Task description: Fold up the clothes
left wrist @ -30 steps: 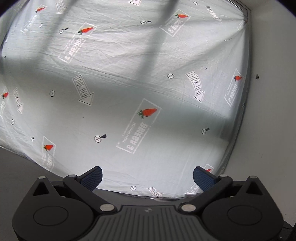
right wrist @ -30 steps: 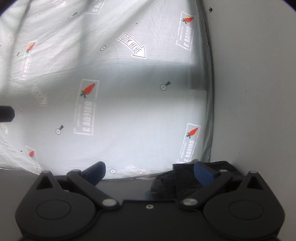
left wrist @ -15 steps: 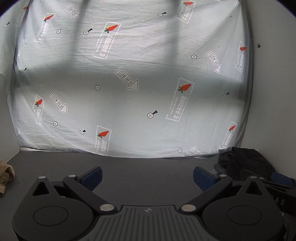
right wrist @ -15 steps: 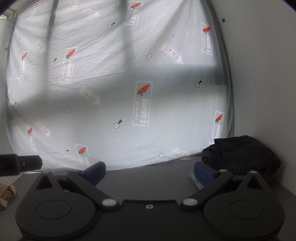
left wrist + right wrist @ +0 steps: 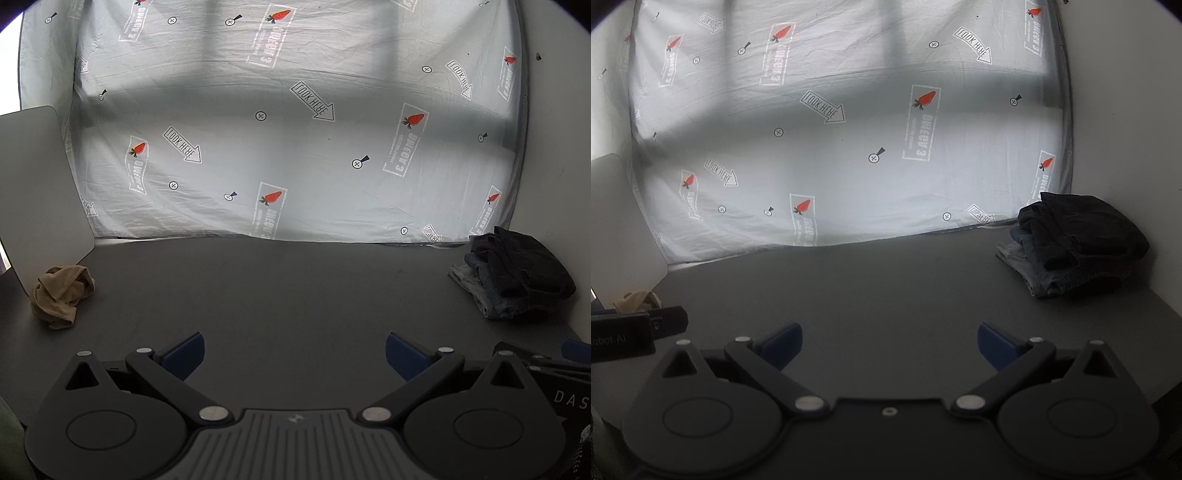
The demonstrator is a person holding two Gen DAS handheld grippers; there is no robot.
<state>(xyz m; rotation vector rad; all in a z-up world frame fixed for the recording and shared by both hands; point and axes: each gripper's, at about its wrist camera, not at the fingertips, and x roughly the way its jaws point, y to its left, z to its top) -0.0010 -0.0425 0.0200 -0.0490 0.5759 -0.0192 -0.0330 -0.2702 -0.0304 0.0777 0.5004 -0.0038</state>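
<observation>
A crumpled tan garment (image 5: pixel 61 293) lies at the far left of the dark grey table (image 5: pixel 295 288); it also shows in the right wrist view (image 5: pixel 637 299). A stack of folded dark clothes (image 5: pixel 513 273) sits at the far right, also in the right wrist view (image 5: pixel 1075 245). My left gripper (image 5: pixel 294 354) is open and empty above the table's near part. My right gripper (image 5: pixel 889 343) is open and empty too, to the right of the left one. Part of the left gripper (image 5: pixel 631 330) shows at the left edge of the right wrist view.
A pale sheet printed with carrots and arrows (image 5: pixel 295 129) hangs behind the table. A grey board (image 5: pixel 37 184) leans at the left behind the tan garment. A white wall (image 5: pixel 1126 129) borders the right side.
Both grippers have pulled back from the sheet and away from the dark stack. The table, the tan garment and the whole stack have come into view. Both stay open.
</observation>
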